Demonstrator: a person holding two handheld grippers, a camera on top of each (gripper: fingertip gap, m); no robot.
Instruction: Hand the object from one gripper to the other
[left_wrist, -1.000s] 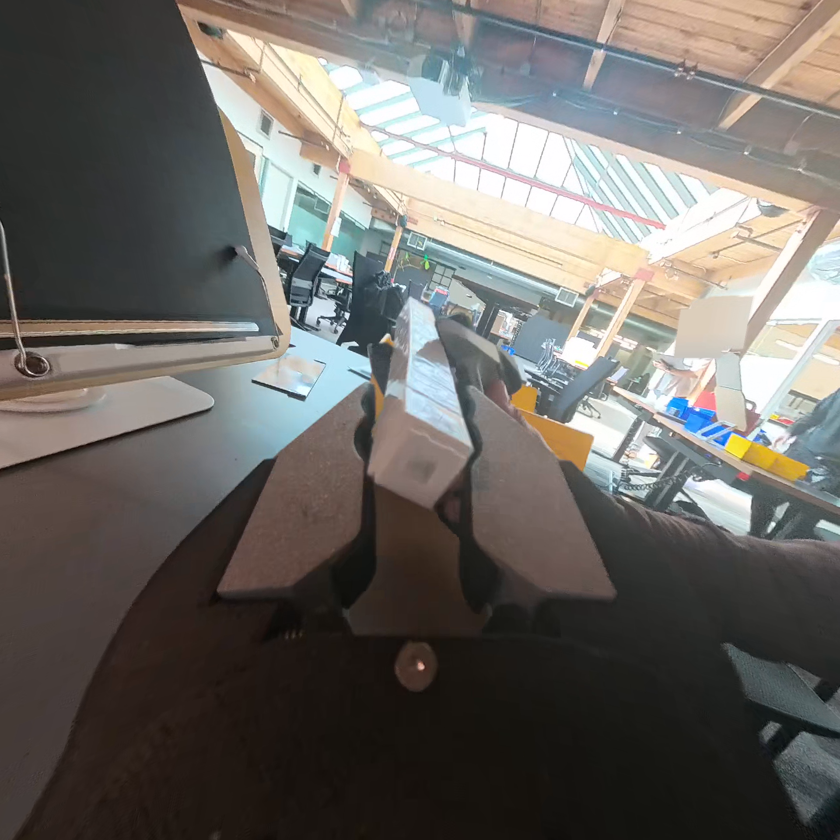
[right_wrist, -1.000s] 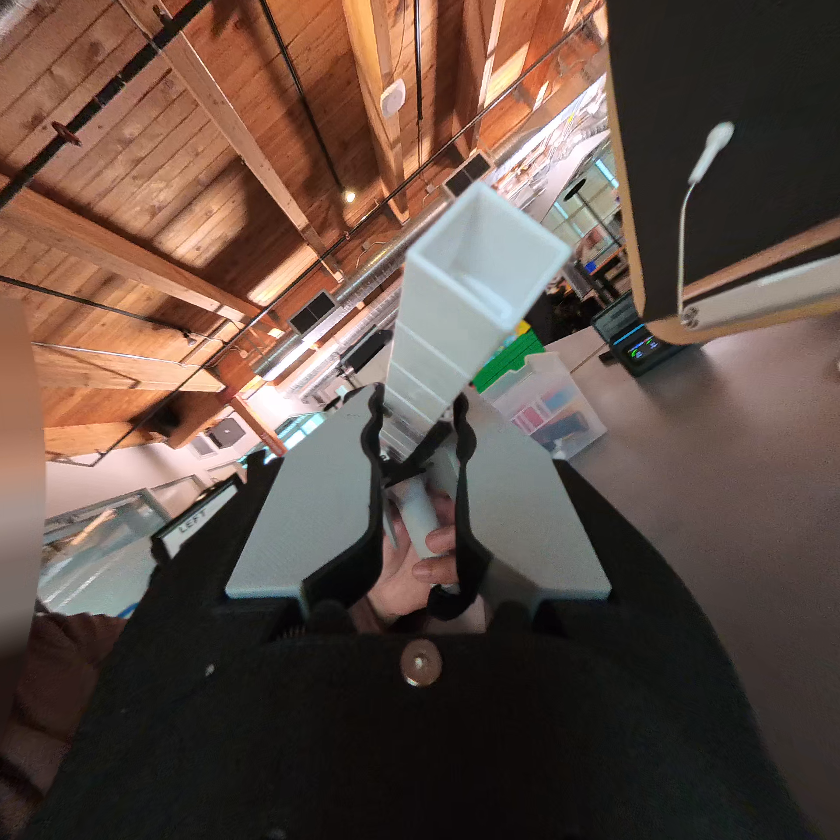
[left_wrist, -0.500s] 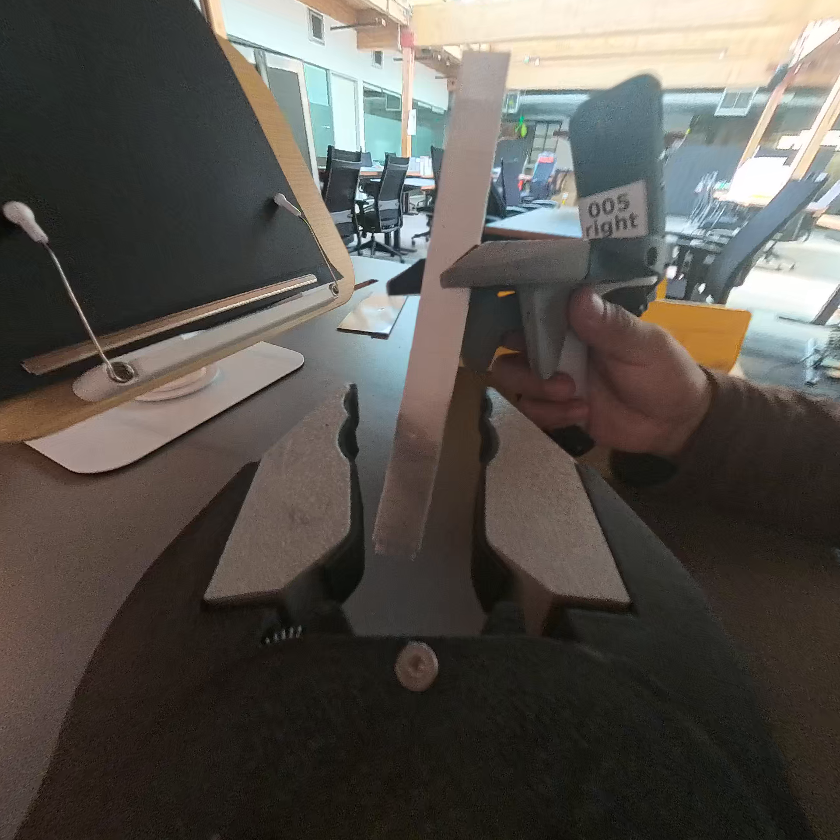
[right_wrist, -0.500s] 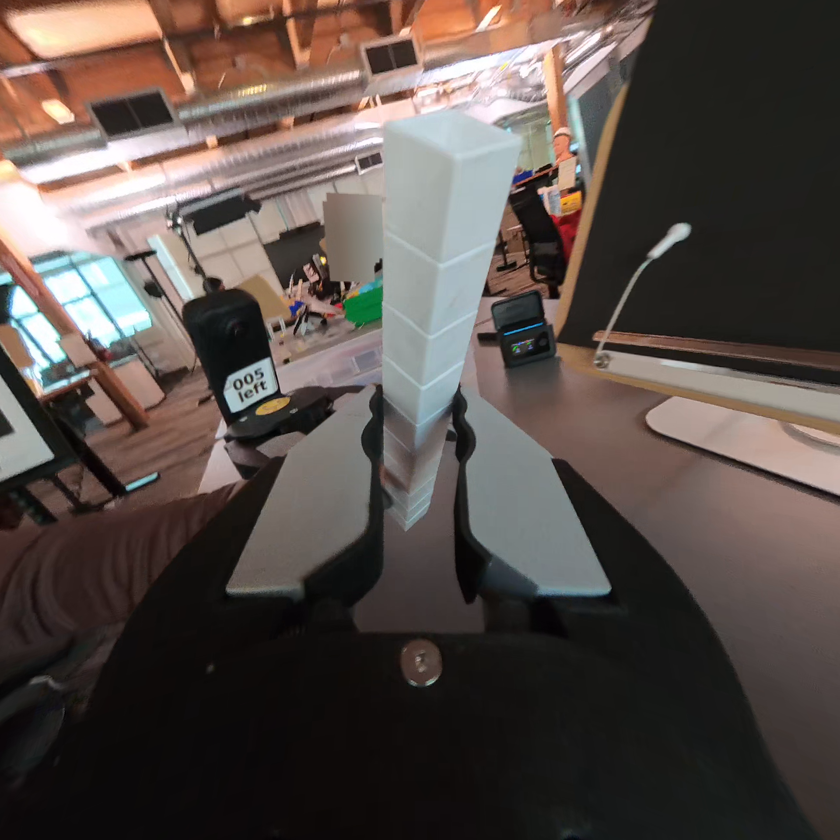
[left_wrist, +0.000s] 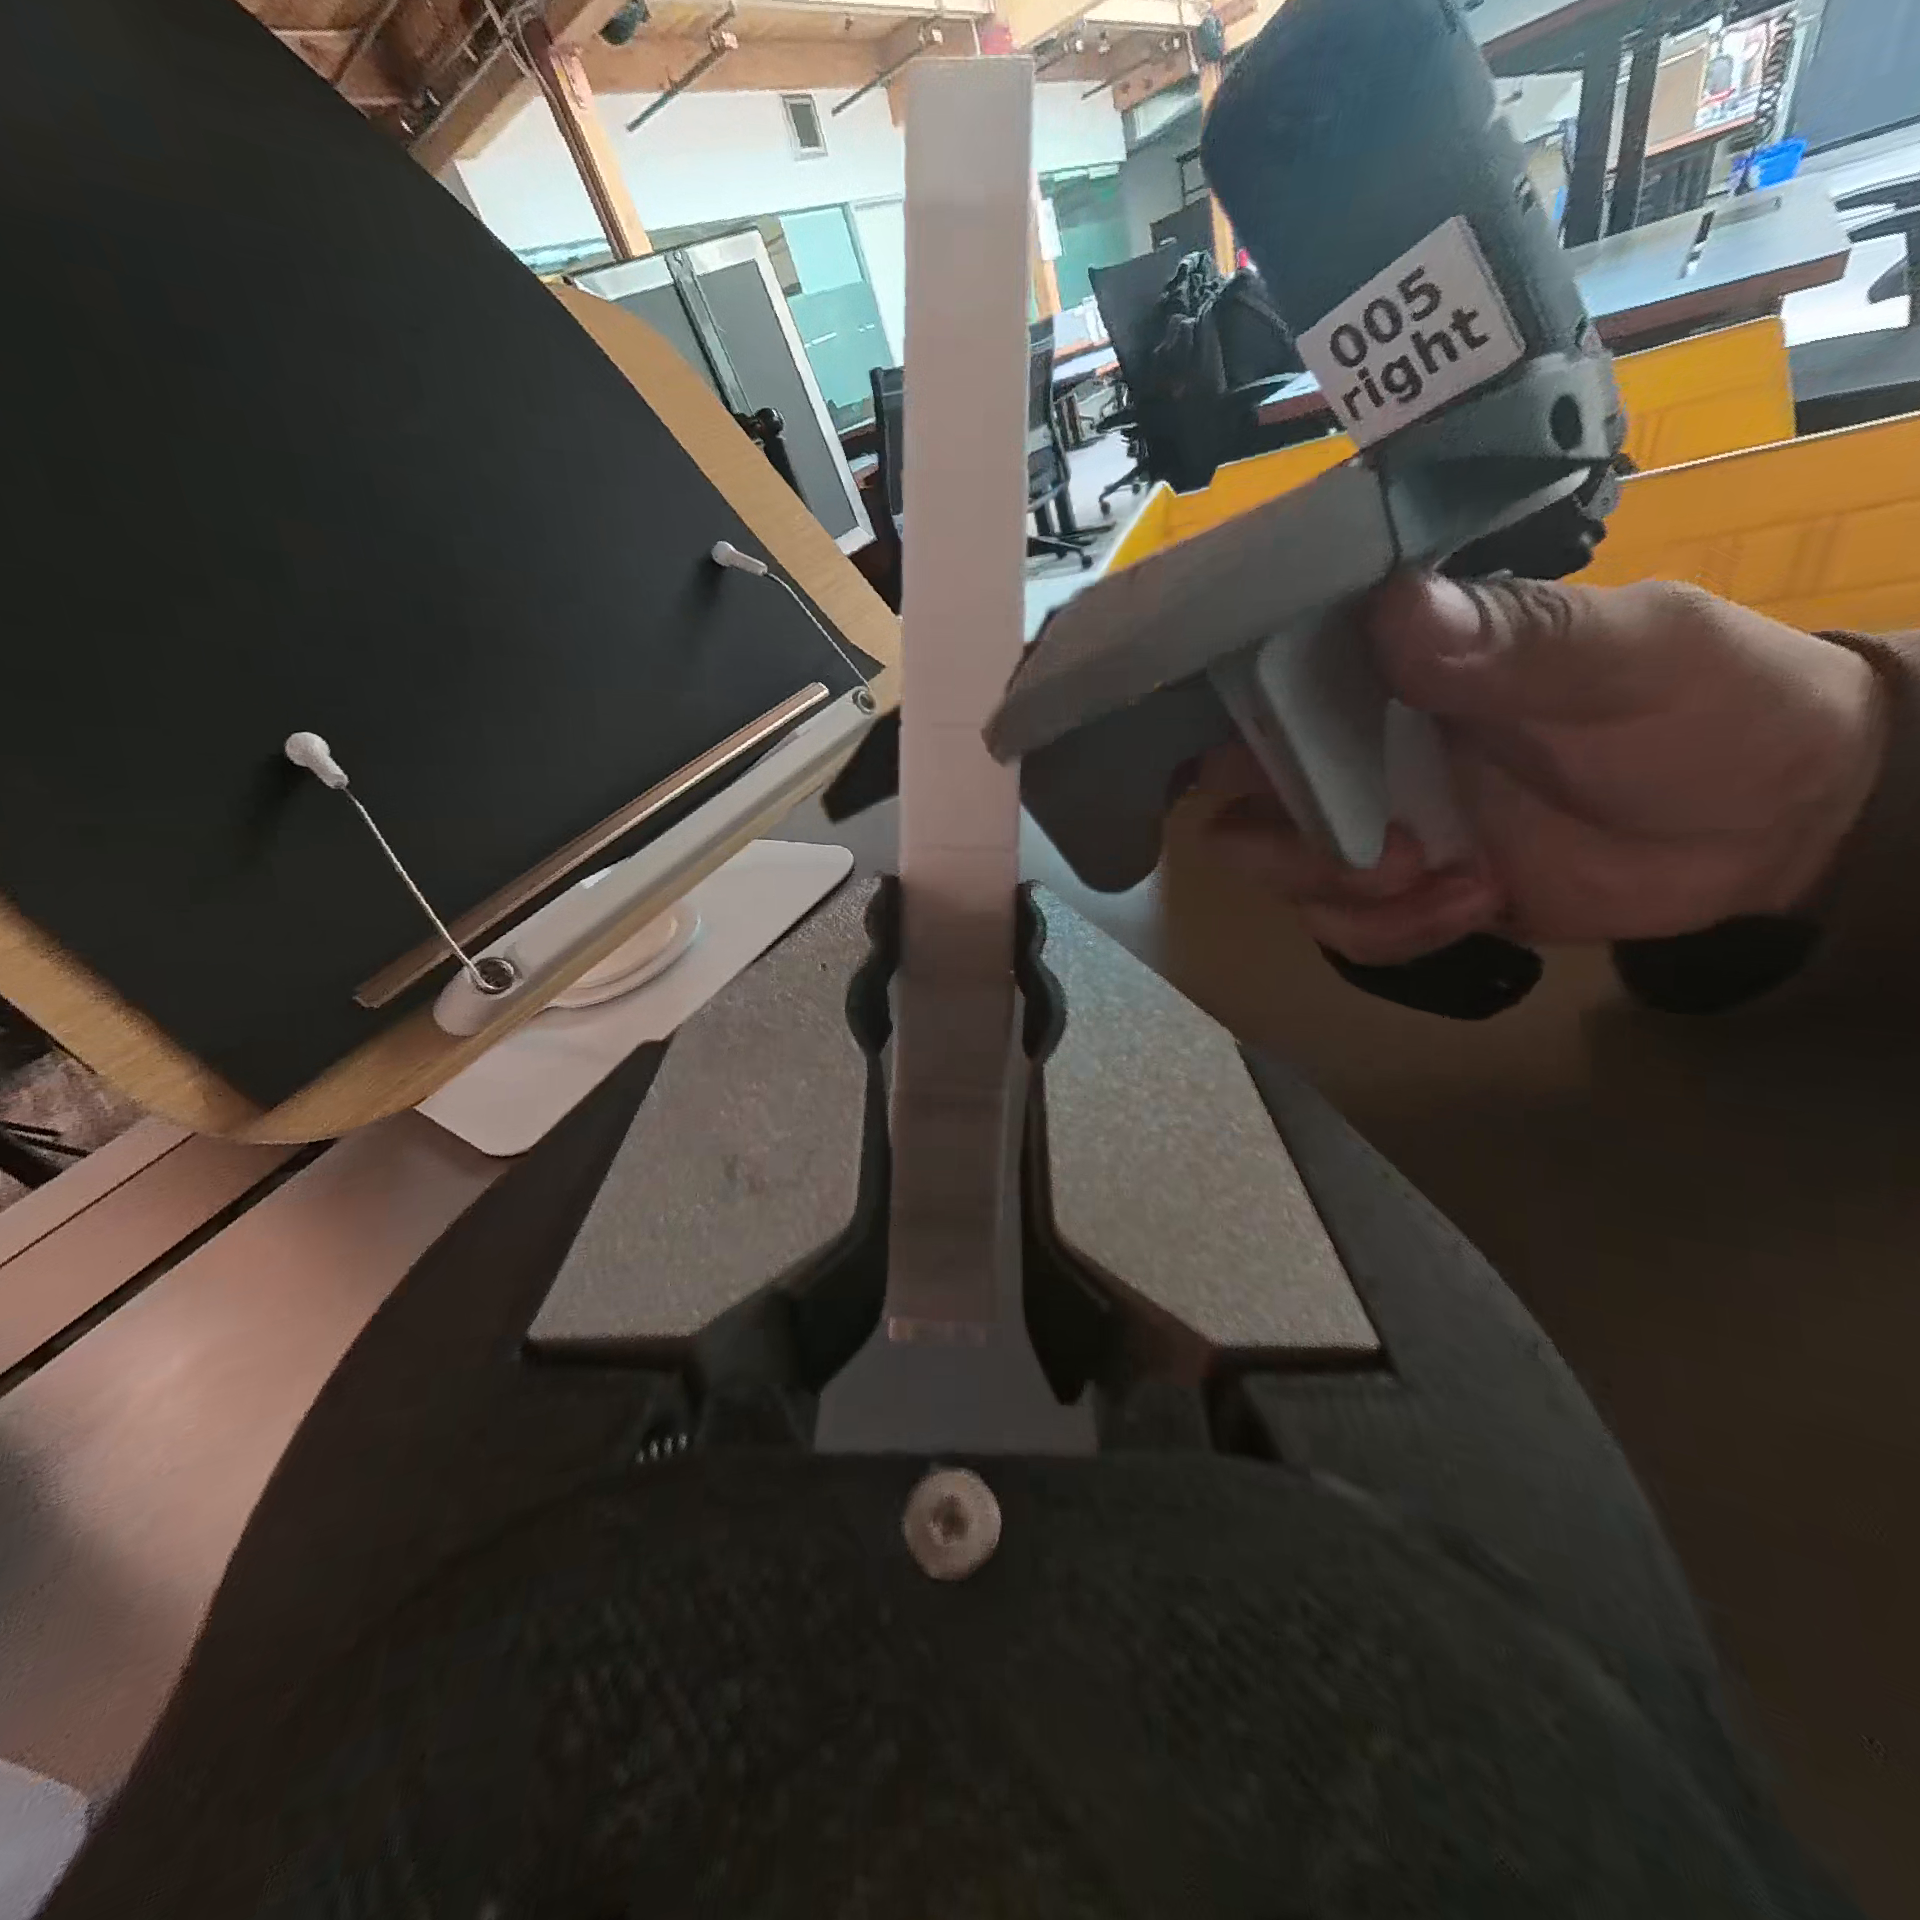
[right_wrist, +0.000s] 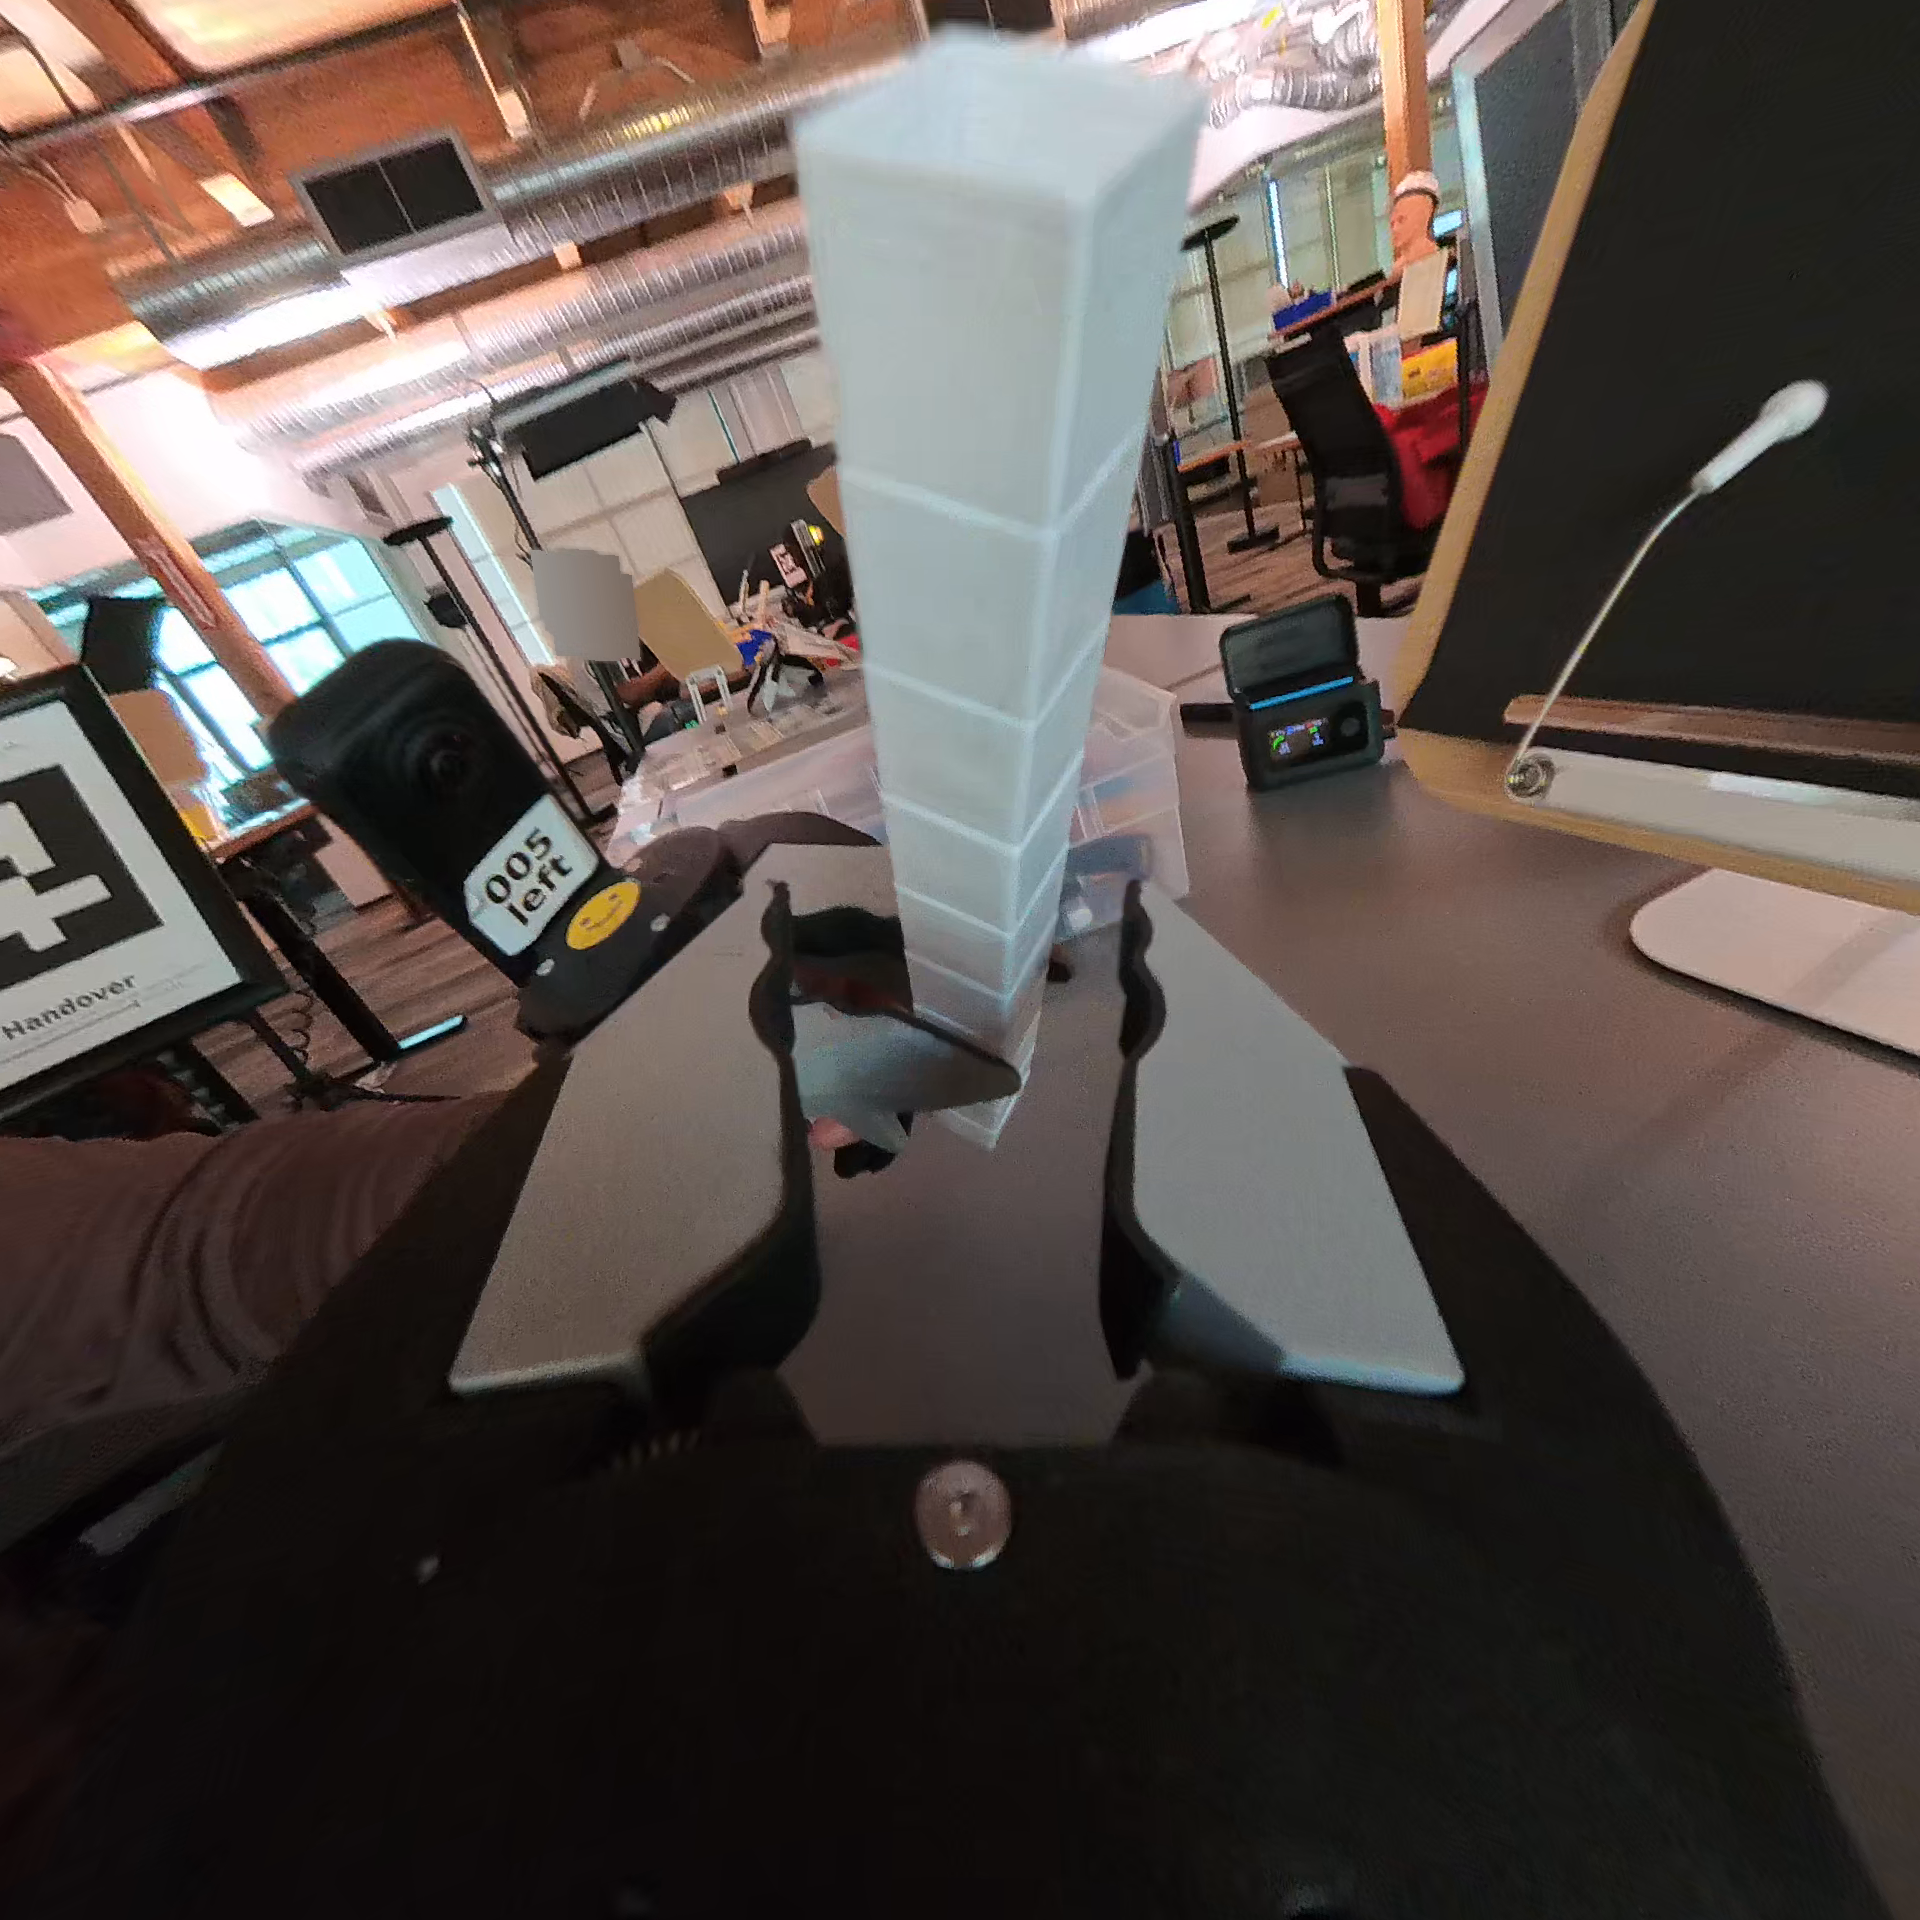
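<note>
The tall white ribbed plastic square tube (left_wrist: 961, 582) stands upright, its lower end clenched in the left tool (left_wrist: 956, 1091). The right tool (right_wrist: 956, 1049) is released, fingers spread beside it. It looks light, stiff and smooth; grip the flat sides.

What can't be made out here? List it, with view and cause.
- Left wrist view: the right hand-held gripper's far finger, mostly behind the white square tube.
- Right wrist view: the tube's lower end, hidden behind a finger of the left hand-held gripper.
- Right wrist view: the tube's top, blurred.
- Both views: the book stand's top, cut off by the edge.
- Right wrist view: the small device's screen, too small.
</note>
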